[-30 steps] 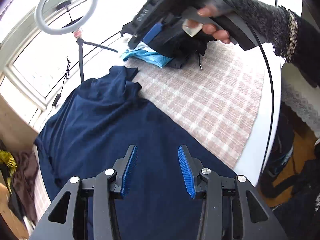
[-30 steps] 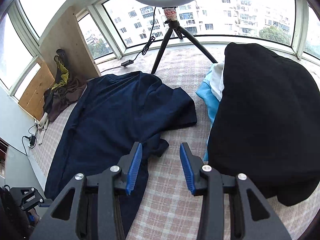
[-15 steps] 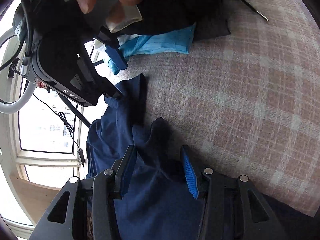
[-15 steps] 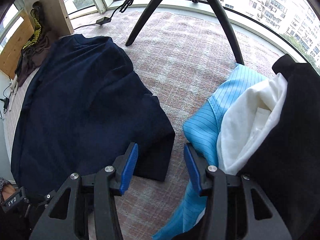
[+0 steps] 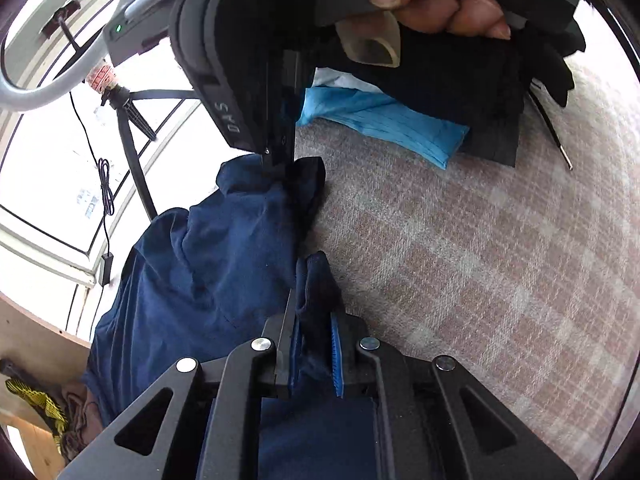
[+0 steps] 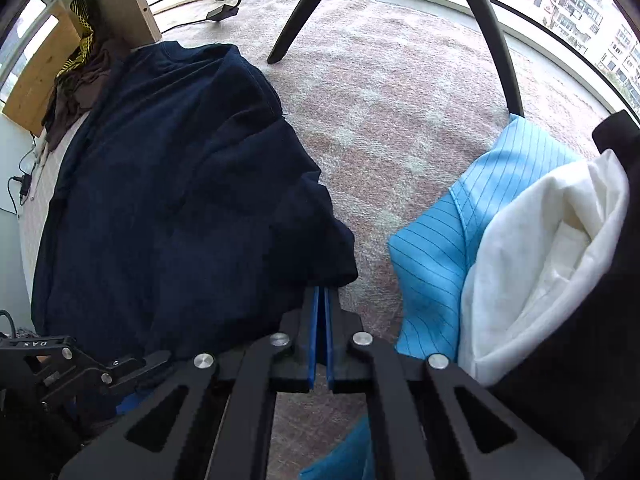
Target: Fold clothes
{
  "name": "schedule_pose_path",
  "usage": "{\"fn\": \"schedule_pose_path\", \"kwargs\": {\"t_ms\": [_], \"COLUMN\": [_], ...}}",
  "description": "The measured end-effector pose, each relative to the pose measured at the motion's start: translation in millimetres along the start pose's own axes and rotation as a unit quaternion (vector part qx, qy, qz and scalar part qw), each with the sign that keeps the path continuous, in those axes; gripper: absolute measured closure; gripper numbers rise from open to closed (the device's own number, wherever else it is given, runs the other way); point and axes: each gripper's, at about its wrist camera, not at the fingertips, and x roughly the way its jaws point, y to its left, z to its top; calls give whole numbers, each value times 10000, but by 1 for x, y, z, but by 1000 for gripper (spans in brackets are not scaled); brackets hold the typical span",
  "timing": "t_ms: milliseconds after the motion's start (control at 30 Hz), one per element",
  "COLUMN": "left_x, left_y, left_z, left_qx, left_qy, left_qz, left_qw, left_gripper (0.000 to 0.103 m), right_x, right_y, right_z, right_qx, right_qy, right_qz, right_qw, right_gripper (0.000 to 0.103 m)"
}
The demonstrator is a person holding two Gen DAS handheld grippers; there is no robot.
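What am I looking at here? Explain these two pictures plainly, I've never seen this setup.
A person holds a hand tool with two blue-padded fingers in each hand; each carries a camera looking along its fingers. The left camera shows the left gripper pinching an edge of a navy shirt, with the right hand and its tool above. The right camera shows the right gripper closed on another edge of the same navy shirt. The shirt lies on a plaid cloth. Beside it sits a pile: a light blue garment, a white garment, and a black garment. Tripod legs stand behind.
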Motion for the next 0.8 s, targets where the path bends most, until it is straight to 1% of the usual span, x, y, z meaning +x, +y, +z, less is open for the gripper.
{"fn": "schedule_pose_path", "kwargs": {"t_ms": [33, 67, 100, 133, 200, 233, 267, 333, 367, 433, 467, 500, 533, 567, 600, 633, 700, 733, 767, 800], "left_x": [-3, -5, -7, -10, -7, -8, -11, -17, -22, -32, -30, -27, -26, -24, -19, -15, -3, 3, 8, 9], "left_y": [8, 20, 32, 44, 63, 68, 69, 66, 58, 42, 32, 23, 14, 5, -1, -6, -4, -2, 5, 13], "left_z": [1, 0, -1, -2, -8, -11, -14, -19, -19, -20, -16, -13, -11, -8, -7, -6, -7, -8, -9, -12], "left_qx": [-284, -664, -1042, -1415, -1894, -1925, -1832, -1513, -1282, -817, -498, -178, 118, 413, 599, 781, 780, 777, 614, 393], "left_qy": [-66, -156, -246, -334, -395, -404, -404, -431, -461, -521, -533, -543, -520, -497, -441, -384, -180, -78, 10, 24], "left_qz": [-208, -611, -1013, -1407, -1760, -1737, -1646, -1411, -1342, -1200, -1020, -839, -674, -508, -375, -243, -229, -222, -268, -425], "left_qw": [9994, 9958, 9891, 9793, 9652, 9650, 9684, 9774, 9815, 9880, 9921, 9948, 9963, 9966, 9965, 9959, 9965, 9967, 9978, 9983], "left_gripper": [93, 93, 93, 93, 92, 92, 92, 89, 86, 82, 79, 76, 74, 71, 70, 70, 70, 72, 80, 87], "right_x": [-12, -24, -36, -48, -56, -59, -60, -53, -48, -31, -22, -14, -5, 3, 10, 17, 23, 24, 23, 23], "right_y": [-2, -3, -5, -8, -11, -13, -13, -13, -10, -2, 2, 5, 9, 13, 15, 17, 20, 20, 20, 20], "right_z": [0, 0, 1, 1, 6, 9, 11, 13, 12, 12, 12, 12, 13, 13, 13, 12, 8, 6, 5, 4], "right_qx": [34, 59, 95, 187, 200, 186, 205, 200, 143, 34, -20, -74, -128, -225, -332, -433, -580, -627, -652, -670], "right_qy": [-133, -267, -395, -531, -581, -583, -582, -388, -258, -46, 55, 156, 257, 383, 502, 612, 671, 665, 658, 655], "right_qz": [-4, -54, -83, -130, -356, -479, -554, -379, -248, -301, -358, -415, -472, -593, -738, -878, -999, -997, -949, -890], "right_qw": [9999, 9996, 9991, 9983, 9975, 9970, 9966, 9983, 9993, 9995, 9993, 9990, 9985, 9972, 9955, 9933, 9910, 9908, 9912, 9916], "right_gripper": [101, 101, 101, 101, 101, 101, 101, 100, 100, 98, 97, 93, 85, 80, 73, 71, 70, 70, 70, 81]}}
